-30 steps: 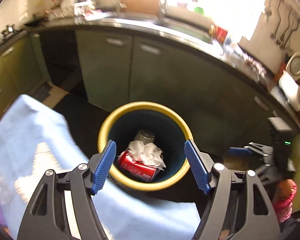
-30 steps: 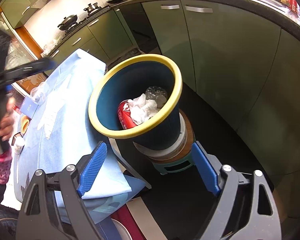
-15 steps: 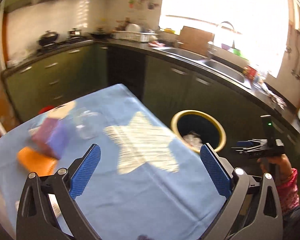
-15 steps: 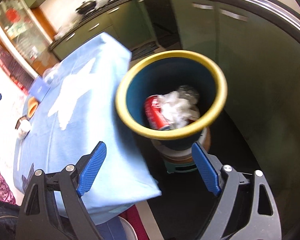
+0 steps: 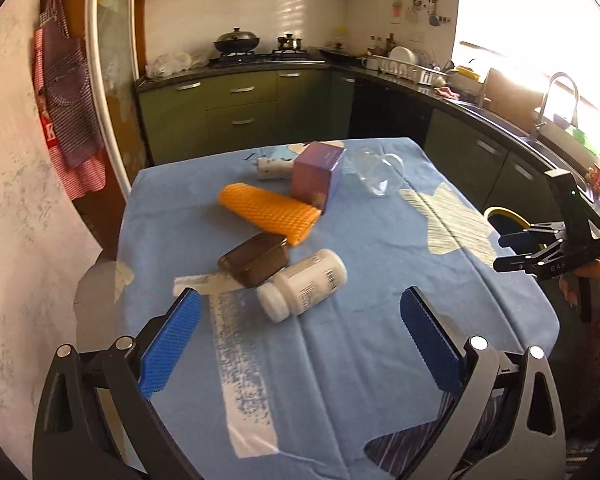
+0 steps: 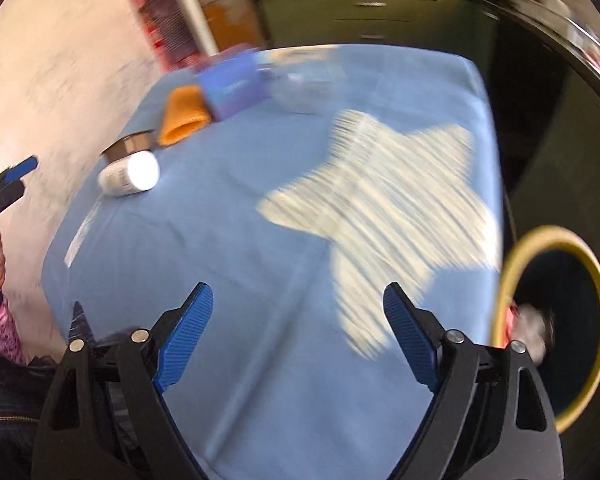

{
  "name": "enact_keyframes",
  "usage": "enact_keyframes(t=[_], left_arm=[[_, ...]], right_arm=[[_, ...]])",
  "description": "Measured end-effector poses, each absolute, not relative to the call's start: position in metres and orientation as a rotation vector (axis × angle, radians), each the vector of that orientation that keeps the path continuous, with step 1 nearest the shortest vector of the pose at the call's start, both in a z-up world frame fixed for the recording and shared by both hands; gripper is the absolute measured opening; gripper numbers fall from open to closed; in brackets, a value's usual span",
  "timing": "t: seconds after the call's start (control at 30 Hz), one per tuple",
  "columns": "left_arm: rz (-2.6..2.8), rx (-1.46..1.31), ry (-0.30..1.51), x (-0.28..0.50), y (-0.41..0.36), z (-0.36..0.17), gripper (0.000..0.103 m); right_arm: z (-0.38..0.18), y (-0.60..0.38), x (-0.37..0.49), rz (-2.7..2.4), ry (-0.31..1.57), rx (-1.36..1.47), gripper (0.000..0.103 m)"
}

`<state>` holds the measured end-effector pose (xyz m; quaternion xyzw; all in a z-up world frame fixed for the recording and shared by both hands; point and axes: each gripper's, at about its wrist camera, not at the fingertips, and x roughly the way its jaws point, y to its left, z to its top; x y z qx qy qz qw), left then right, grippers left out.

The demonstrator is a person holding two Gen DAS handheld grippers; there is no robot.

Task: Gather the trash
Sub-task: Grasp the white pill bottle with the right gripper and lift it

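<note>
Trash lies on the blue tablecloth (image 5: 360, 360): a white pill bottle (image 5: 304, 284) on its side, a brown plastic tray (image 5: 256, 258), an orange foam net (image 5: 268, 212), a purple box (image 5: 318, 178), a clear plastic cup (image 5: 380, 174) and a small white bottle (image 5: 274, 166). My left gripper (image 5: 300, 344) is open and empty, just short of the pill bottle. My right gripper (image 6: 300, 332) is open and empty over the cloth's near edge; it also shows in the left wrist view (image 5: 540, 252). The yellow-rimmed bin (image 6: 556, 320) beside the table holds a red can and crumpled tissue.
Green kitchen cabinets (image 5: 240, 116) and a dark counter with a sink (image 5: 500, 108) run behind and to the right of the table. An apron (image 5: 68, 92) hangs on the left wall. A white star pattern (image 6: 380, 208) marks the cloth.
Both grippers have swung away from the bin toward the table. The left one now faces the trash on the cloth; the right one is still moving, its view blurred.
</note>
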<state>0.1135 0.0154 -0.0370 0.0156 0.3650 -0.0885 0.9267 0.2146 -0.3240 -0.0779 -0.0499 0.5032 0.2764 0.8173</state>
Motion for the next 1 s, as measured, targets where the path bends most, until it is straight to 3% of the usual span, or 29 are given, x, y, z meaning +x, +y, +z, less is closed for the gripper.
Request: enact_keyframes(t=[0.4,0.63,0.83,0.93,1.0], left_arm=[[-0.117,-0.017,0.768,0.104,0.065,-0.053,0.098],[-0.108,-0.048,0.776,0.099,0.078,-0.059,0.098],[-0.1,-0.081,0.79,0.102,0.088,-0.066,0.098],[-0.098,-0.093,0.801,0.104,0.09,-0.07,0.098],[-0.097,-0.093,0.806,0.104,0.09,-0.073,0.098]], right_arm=[[-0.06,-0.114,0.222,1.105,0.888,-0.777,0.082],[-0.08,-0.055,0.25,1.213,1.0,-1.03,0.082],[-0.098,-0.035,0.259,1.268,1.082,-1.079,0.081],[-0.104,-0.025,0.265,1.291,1.108,-1.066,0.076],[-0.108,-0.021,0.266,1.299,1.123,-1.072,0.065]])
